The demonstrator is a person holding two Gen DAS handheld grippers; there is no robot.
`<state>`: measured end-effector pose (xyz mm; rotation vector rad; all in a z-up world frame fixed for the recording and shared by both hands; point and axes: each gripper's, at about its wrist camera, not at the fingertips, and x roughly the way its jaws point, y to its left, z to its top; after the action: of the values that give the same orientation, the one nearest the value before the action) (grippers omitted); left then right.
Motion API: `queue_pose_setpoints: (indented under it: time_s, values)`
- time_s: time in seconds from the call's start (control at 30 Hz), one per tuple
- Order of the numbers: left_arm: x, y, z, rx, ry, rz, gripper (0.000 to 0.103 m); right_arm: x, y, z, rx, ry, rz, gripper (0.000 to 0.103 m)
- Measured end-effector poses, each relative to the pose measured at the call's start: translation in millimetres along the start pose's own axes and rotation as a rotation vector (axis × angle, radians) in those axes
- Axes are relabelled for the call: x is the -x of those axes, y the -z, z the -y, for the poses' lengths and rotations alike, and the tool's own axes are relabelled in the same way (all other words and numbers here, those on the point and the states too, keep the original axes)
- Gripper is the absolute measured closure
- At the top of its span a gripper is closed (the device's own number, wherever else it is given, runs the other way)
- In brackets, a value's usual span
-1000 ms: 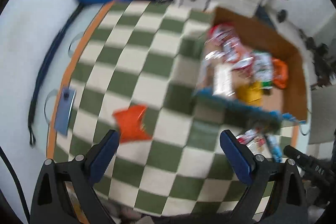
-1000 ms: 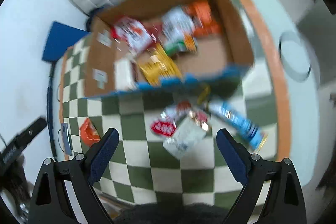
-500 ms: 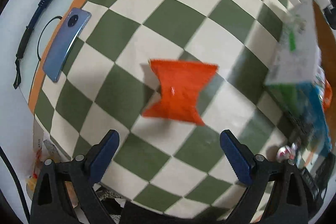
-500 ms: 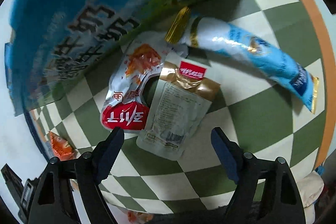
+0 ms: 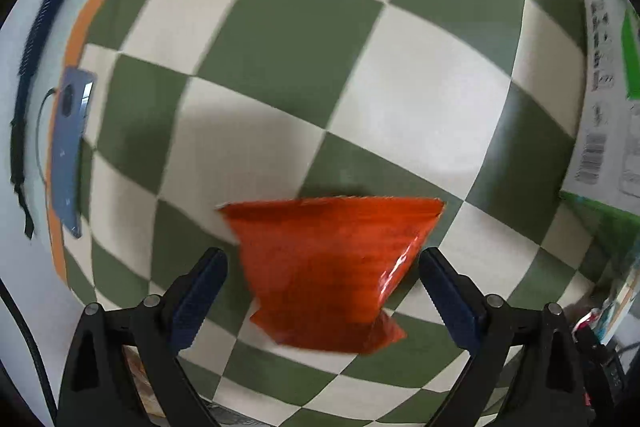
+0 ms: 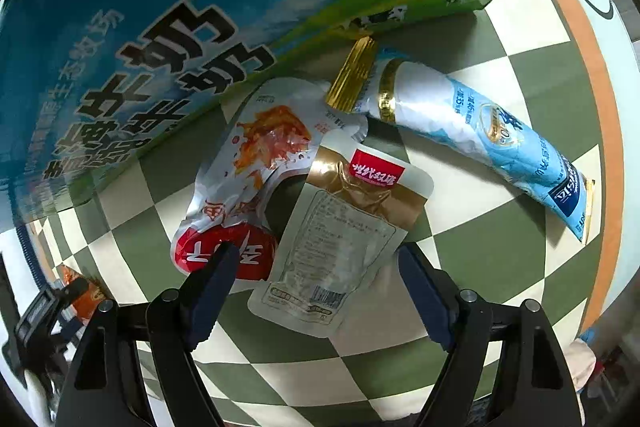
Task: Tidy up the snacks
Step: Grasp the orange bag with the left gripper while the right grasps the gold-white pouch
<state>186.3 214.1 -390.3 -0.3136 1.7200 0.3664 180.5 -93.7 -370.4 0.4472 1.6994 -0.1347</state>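
A big blue and green milk carton box (image 6: 168,39) fills the top of the right wrist view. It has large dark Chinese letters, pink flowers and a little cow on it. It stands on the surface (image 6: 500,239), which has a green and cream checked cloth with an orange edge.

Just in front of the box lies a long light blue tube pack (image 6: 480,131) with a gold end. Its long side runs from the gold end near the box down to the right edge of the cloth. Next to it lies a white and red snack pouch (image 6: 248,179) with an orange food picture. A clear and gold pouch (image 6: 340,243) lies partly on top of it, with its red label end toward the box and its barcode end toward the camera.

The right gripper (image 6: 314,291) is wide apart, with one finger on each side of the clear and gold pouch. The left finger covers a bit of the red pouch.

In the left wrist view, an orange-red snack bag (image 5: 332,267) lies flat on the checked cloth, wider at its far end. The left gripper (image 5: 322,295) is wide apart around it, not yet touching. A blue phone (image 5: 70,151) lies at the left edge, well apart from the bag. The box side shows on the right.
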Motion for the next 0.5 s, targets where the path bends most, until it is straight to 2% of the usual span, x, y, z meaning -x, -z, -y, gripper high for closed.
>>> queue_pose_setpoints:
  time_s: [0.07,0.13,0.2,0.23,0.27,0.3,0.5]
  values:
    - [-0.7,2.0,3.4,-0.003,0.003,0.012,0.008,-1.5,1.2,0.1,-0.001,0.01,0.003,0.019]
    - [1.4,6.0,7.0,-0.004,0.019,0.018,0.018,-0.8,2.4,9.5,-0.007,0.008,0.0,0.02]
    - [5.3,12.7,12.3,-0.001,0.035,0.023,0.039,-1.1,3.4,10.3,-0.004,0.014,0.004,0.02]
    - [6.6,16.5,16.6,-0.009,0.035,0.023,0.044,-2.2,3.9,11.7,-0.003,0.014,0.005,0.02]
    - [7.5,20.3,20.8,-0.018,0.037,0.023,0.053,-3.3,4.9,11.2,0.0,0.014,0.007,0.02]
    - [7.6,25.7,26.5,-0.028,0.041,0.019,0.056,-4.3,5.7,18.3,0.004,0.017,0.007,0.02]
    - [0.5,64.9,58.1,-0.099,0.069,-0.009,0.057,-11.7,18.1,15.7,0.126,0.099,-0.021,0.026]
